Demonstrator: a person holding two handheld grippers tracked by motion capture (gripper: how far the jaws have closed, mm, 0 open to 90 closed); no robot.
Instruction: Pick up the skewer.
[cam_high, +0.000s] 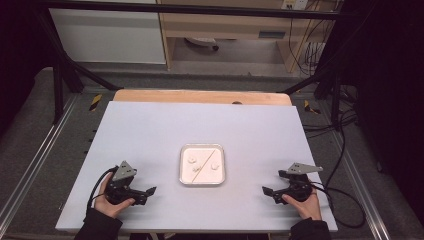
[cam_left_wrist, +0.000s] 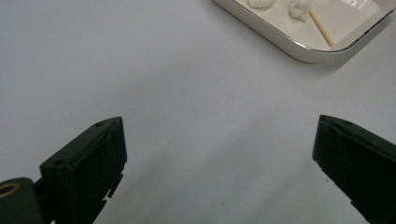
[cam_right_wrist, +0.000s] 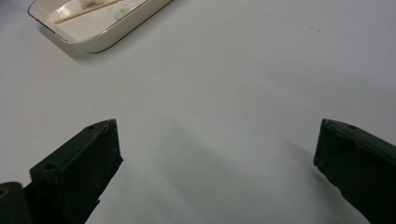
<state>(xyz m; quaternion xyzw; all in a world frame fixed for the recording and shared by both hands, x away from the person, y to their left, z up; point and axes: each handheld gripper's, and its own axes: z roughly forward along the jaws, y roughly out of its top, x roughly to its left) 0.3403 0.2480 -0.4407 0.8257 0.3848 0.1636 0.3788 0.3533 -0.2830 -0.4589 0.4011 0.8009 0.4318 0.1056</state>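
Observation:
A small white tray (cam_high: 212, 177) with a metal rim sits at the middle of the white tabletop (cam_high: 150, 130). In it lie three white lumps (cam_high: 215, 165) and a thin wooden stick (cam_high: 206, 161) laid diagonally. My left gripper (cam_high: 149, 195) rests near the front left, held by a hand, its jaws pointing right toward the tray. My right gripper (cam_high: 269, 196) mirrors it at the front right. Both stand open with nothing between the jaws. The left gripper view has its gripper (cam_left_wrist: 219, 123) over bare table, the tray (cam_left_wrist: 299, 46) and stick (cam_left_wrist: 321, 29) ahead. The right gripper (cam_right_wrist: 218, 125) faces the tray (cam_right_wrist: 107, 39) likewise.
A wooden table edge (cam_high: 200, 96) runs behind the white surface. Black frame bars (cam_high: 65, 75) and cables (cam_high: 340, 150) surround the table. Each gripper trails a black cable (cam_high: 95, 187).

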